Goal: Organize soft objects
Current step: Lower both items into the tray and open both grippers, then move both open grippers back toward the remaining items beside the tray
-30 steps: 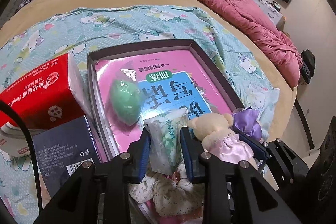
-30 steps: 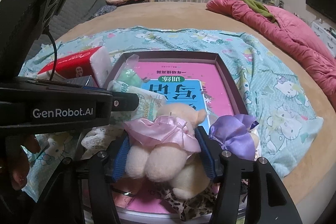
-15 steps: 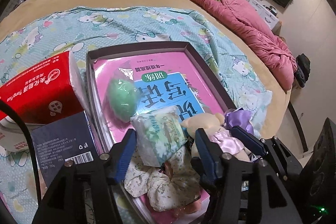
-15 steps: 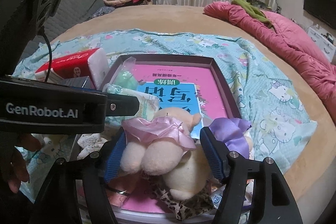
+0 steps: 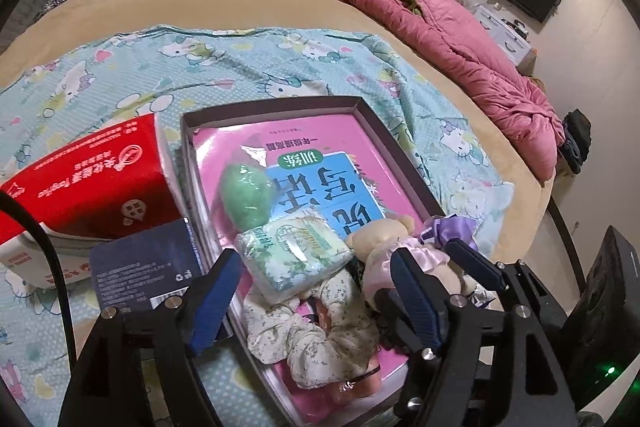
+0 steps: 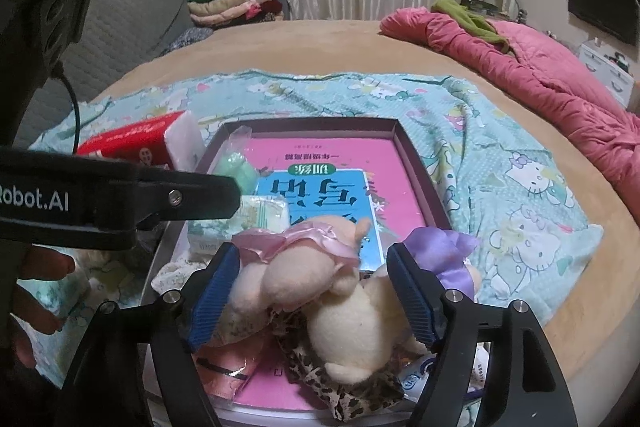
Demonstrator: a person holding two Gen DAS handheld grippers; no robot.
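Note:
A shallow dark box on the bed holds a pink book and soft things. In the left wrist view my left gripper is open around a green-white tissue pack that lies on a floral scrunchie. A green sponge lies behind it. In the right wrist view my right gripper is open around a cream teddy bear in a pink dress. A purple-bowed toy sits at its right.
A red tissue box and a dark blue box stand left of the dark box. A Hello Kitty sheet covers the bed. A pink quilt lies far right. Folded clothes are stacked at the back.
My left gripper has opened and let go of the tissue pack, which now lies in the box. My right gripper has opened and released the teddy bear.

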